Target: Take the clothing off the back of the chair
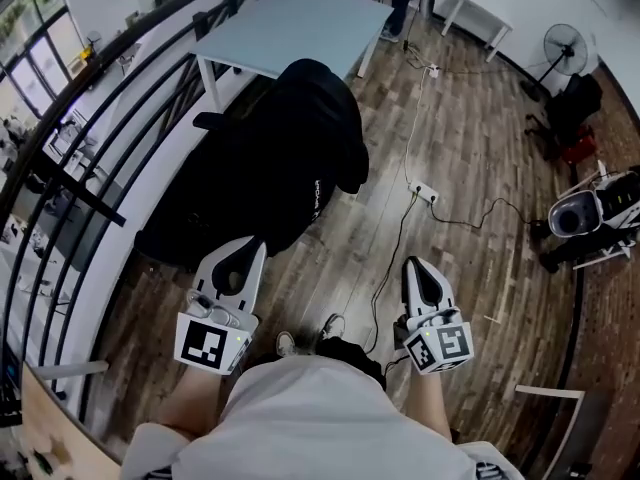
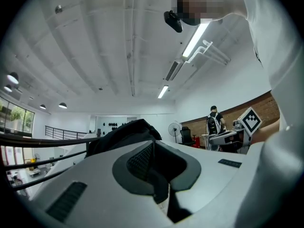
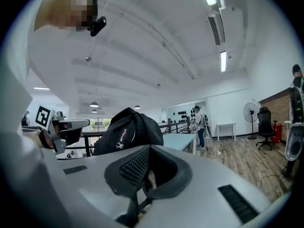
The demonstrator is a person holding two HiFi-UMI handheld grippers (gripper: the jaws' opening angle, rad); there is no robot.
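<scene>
A black jacket (image 1: 290, 158) hangs over the top edge of the back of a black chair (image 1: 210, 120) and covers most of it, with one sleeve down the right side. A small white logo shows on the cloth. The chair stands on the wooden floor (image 1: 470, 148), just beside the near corner of a pale blue table (image 1: 300, 18), with a dark railing (image 1: 110, 88) along its left.

The person holds both tools low in front of the body, pointing roughly level toward the chair. The left gripper (image 1: 250, 246) is close to the lower edge of the jacket, but no view shows contact. Its own view shows the jaws clenched together with nothing between them, and the jacket (image 2: 126, 132) rising just beyond the tips (image 2: 153, 145).

The right gripper (image 1: 420, 268) is farther to the right, over bare floor and apart from the jacket. Its jaws (image 3: 149, 150) also look pressed together and empty, with the jacket (image 3: 126, 132) ahead and to their left.

A power strip (image 1: 425, 193) and its cable (image 1: 398, 240) lie on the floor between the chair and the right gripper. A fan (image 1: 565, 46) stands near the far wall.
</scene>
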